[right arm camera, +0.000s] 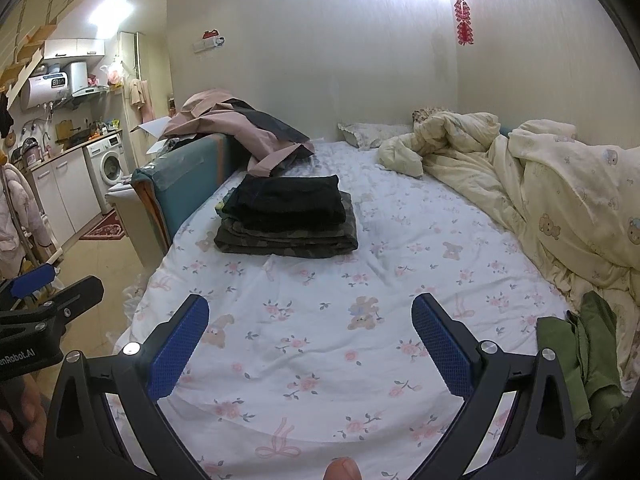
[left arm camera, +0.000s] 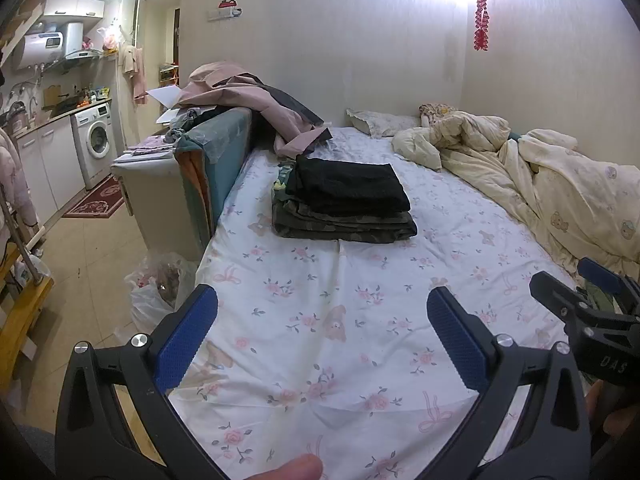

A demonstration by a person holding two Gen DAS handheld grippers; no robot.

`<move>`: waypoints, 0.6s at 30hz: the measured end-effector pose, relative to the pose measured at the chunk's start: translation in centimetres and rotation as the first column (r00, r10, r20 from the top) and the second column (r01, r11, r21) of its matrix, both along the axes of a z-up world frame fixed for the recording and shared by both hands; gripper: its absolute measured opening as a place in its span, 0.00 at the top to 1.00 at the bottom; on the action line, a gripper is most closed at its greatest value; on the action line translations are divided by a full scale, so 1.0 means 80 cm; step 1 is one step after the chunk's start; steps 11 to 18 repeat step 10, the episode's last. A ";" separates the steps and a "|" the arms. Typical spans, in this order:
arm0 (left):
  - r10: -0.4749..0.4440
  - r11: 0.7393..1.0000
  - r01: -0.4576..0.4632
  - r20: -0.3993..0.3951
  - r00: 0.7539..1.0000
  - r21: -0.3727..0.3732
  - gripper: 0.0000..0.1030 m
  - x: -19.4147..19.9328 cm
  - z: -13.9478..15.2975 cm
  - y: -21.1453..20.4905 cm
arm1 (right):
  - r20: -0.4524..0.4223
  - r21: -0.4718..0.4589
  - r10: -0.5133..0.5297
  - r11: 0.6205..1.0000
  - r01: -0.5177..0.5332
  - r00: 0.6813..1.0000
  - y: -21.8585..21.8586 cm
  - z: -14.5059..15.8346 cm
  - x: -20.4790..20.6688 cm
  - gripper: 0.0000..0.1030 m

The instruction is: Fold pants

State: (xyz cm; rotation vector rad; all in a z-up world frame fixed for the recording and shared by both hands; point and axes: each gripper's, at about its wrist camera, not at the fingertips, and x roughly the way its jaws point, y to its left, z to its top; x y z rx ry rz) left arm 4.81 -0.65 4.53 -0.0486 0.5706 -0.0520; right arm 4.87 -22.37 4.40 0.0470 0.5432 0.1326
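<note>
Olive-green pants point(right arm camera: 584, 364): crumpled heap at the near right edge of the bed point(right arm camera: 320, 320), beside the cream quilt point(right arm camera: 560, 200); soft, light, limp cloth, likely to sag and slide; you should take hold at the waistband or a hem, though neither can be made out; much of the heap is cut off by the frame; folded stack point(right arm camera: 288, 216), black on camouflage, far left; your left claw point(left arm camera: 322, 336) and right claw point(right arm camera: 310, 340) both gape wide, holding nothing.
</note>
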 end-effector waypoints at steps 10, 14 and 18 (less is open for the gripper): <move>0.003 1.000 -0.003 0.010 1.000 0.000 0.00 -0.001 0.000 0.000 | 0.011 -0.007 0.010 1.000 -0.010 1.000 -0.005 0.001 0.006 0.00; 0.003 1.000 -0.003 0.010 1.000 0.000 0.00 -0.001 0.000 0.000 | 0.011 -0.007 0.010 1.000 -0.010 1.000 -0.005 0.001 0.006 0.00; 0.003 1.000 -0.003 0.010 1.000 0.000 0.00 -0.001 0.000 0.000 | 0.011 -0.007 0.010 1.000 -0.010 1.000 -0.005 0.001 0.006 0.00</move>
